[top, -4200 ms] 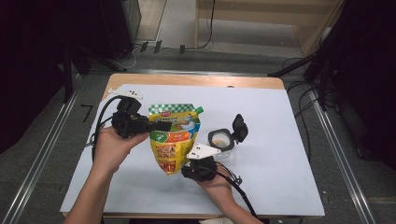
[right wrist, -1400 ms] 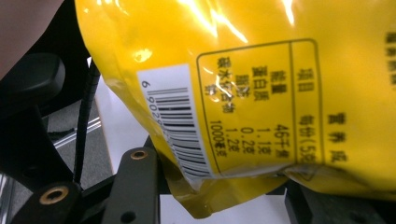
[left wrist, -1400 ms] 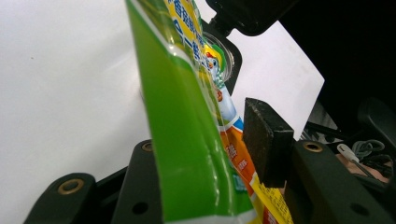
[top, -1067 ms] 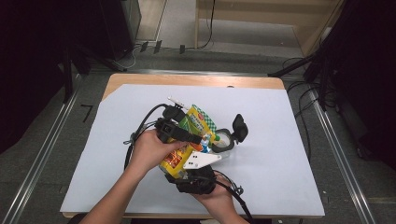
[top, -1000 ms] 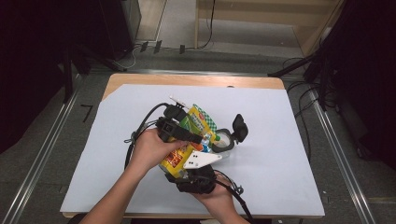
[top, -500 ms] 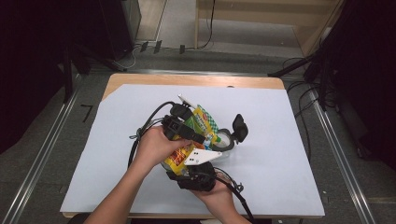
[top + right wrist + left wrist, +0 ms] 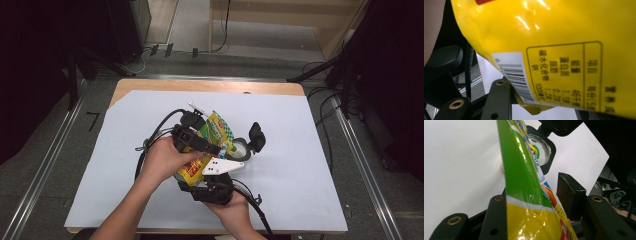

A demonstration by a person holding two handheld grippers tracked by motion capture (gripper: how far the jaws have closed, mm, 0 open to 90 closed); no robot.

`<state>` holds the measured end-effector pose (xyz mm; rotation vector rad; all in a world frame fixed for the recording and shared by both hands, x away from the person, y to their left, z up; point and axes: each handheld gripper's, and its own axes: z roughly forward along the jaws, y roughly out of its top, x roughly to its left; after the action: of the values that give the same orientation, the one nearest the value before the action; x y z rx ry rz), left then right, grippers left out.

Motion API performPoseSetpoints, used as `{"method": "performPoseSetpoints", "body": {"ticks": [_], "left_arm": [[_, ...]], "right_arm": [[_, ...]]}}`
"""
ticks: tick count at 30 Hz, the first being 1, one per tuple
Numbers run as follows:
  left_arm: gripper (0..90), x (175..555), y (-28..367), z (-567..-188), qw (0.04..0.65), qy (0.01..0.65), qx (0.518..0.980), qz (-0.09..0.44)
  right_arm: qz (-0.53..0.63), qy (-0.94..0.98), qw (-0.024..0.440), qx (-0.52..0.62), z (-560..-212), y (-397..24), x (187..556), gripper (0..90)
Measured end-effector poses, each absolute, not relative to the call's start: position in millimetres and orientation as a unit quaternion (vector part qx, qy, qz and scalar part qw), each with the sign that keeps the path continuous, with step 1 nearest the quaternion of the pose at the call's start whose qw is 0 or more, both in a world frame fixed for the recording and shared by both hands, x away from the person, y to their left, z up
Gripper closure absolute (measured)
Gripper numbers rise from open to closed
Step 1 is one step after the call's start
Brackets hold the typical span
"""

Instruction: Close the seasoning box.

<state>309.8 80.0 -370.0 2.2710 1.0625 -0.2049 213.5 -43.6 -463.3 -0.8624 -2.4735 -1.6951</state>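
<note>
Left tongs opening around the tilted pouch; right tongs clamp its bottom.

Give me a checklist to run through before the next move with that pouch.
1. Left gripper gripping the pouch: not ok. Its jaws have just been opening, and one pad stands off the pouch.
2. Right gripper gripping the pouch's bottom: cannot tell. Its jaws have just been closing with the pouch between them, and the pads are hidden.
3. Jar open, lid flipped up: ok.
4. Pouch top over the jar's mouth: cannot tell. In the high view it reaches the jar's left edge.
5. Pouch top torn open: cannot tell.
</note>
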Motion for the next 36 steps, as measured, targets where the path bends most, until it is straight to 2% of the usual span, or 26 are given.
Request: {"method": "performPoseSetpoints", "body": {"ticks": [6,11,18,21,28,36], "left_arm": [[71.1,310,78,-372,0.292,0.390,0.871,-0.059],[75.0,309,78,-370,0.287,0.388,0.874,-0.051],[78.7,308,76,-370,0.279,0.381,0.880,-0.047],[79.1,309,76,-370,0.278,0.383,0.880,-0.049],[78.3,311,76,-371,0.281,0.390,0.875,-0.057],[67.1,311,75,-372,0.292,0.388,0.871,-0.069]], "right_arm": [[-0.536,-0.799,0.002,-0.274,-463,-42,213,62.8],[-0.528,-0.808,-0.007,-0.261,-461,-41,213,62.1],[-0.505,-0.831,-0.035,-0.230,-463,-34,208,55.9],[-0.496,-0.838,-0.038,-0.223,-463,-32,208,54.4],[-0.494,-0.838,-0.047,-0.227,-462,-33,209,59.9],[-0.521,-0.815,-0.010,-0.252,-461,-41,215,63.5]]}}
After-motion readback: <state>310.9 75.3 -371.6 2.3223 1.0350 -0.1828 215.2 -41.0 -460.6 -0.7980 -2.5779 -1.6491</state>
